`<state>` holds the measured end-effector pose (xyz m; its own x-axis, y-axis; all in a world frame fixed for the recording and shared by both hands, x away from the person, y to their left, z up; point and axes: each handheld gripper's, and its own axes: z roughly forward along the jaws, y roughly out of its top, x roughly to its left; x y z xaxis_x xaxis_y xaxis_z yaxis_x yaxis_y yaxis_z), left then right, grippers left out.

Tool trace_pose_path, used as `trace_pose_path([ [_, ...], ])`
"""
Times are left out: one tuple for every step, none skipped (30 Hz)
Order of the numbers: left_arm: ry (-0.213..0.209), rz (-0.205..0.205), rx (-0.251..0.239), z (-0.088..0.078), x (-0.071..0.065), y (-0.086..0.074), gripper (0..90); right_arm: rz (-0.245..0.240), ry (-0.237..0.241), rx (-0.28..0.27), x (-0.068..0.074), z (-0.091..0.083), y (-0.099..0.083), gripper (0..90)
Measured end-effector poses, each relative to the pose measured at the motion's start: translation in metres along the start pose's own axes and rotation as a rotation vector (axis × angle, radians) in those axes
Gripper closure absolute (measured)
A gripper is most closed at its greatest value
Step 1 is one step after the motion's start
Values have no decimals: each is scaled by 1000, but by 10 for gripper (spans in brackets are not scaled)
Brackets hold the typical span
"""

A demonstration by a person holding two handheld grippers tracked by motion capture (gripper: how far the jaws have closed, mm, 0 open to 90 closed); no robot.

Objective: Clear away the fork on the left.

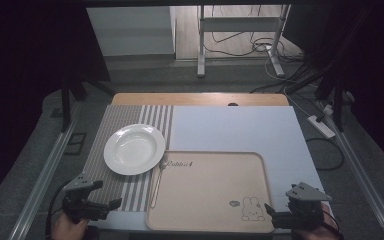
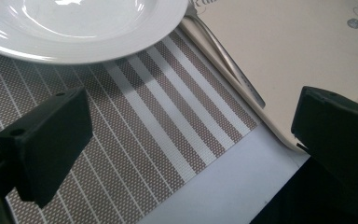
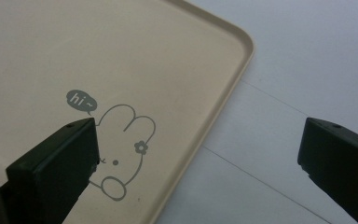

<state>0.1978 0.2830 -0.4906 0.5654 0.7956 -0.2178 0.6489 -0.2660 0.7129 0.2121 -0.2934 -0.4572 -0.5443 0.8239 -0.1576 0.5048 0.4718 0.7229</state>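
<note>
High view: both hands come in from the bottom edge, each holding a gripper low over the near side of the table. The left gripper point(image 1: 97, 197) sits at the near left corner, over the striped placemat point(image 1: 107, 192), tilted so its jaws point rightward toward the beige tray point(image 1: 205, 220). Its jaws stand wide apart and hold nothing; in the left gripper view they frame bare placemat stripes, with the white plate point(image 2: 74, 28) lying ahead on the mat and a metal utensil point(image 2: 228, 65) resting along the tray's left rim, its far end tucked just under the plate's edge. The right gripper point(image 1: 280, 212) hovers at the tray's near right corner, jaws likewise spread and empty. In the right gripper view one jaw hangs over the printed rabbit drawing point(image 3: 126, 144) on the tray, the other over the pale table cover point(image 3: 284, 70) beside the tray's rim. The plate lies on the mat's far half, touching the tray's far left corner, well apart from both grippers.
</note>
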Motion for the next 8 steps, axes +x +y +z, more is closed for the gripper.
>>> trace_pose_path([
  [0, -2, -1, -1, 0, -1, 0, 3, -1, 0, 0, 0, 0, 0],
  [0, -3, -2, -2, 0, -2, 0, 2, -1, 0, 0, 0, 0, 0],
  [-2, -4, -5, -2, 0, -2, 0, 4, -1, 0, 0, 0, 0, 0],
  [-6, -5, -8, -3, 0, -3, 0, 1, 0, 3, 0, 0, 0, 0],
  [-10, -6, -12, -3, 0, -3, 0, -2, 1, 5, 0, 0, 0, 0],
  [-12, -8, -14, -4, 1, -3, 0, -8, 1, 6, 0, 1, 0, 0],
  [-14, -9, -15, -3, 1, -3, 0, -12, 1, 6, 1, 1, 0, 0],
  [-17, -10, -14, -3, 1, -2, 0, -15, 2, 9, 1, 1, 0, 0],
])
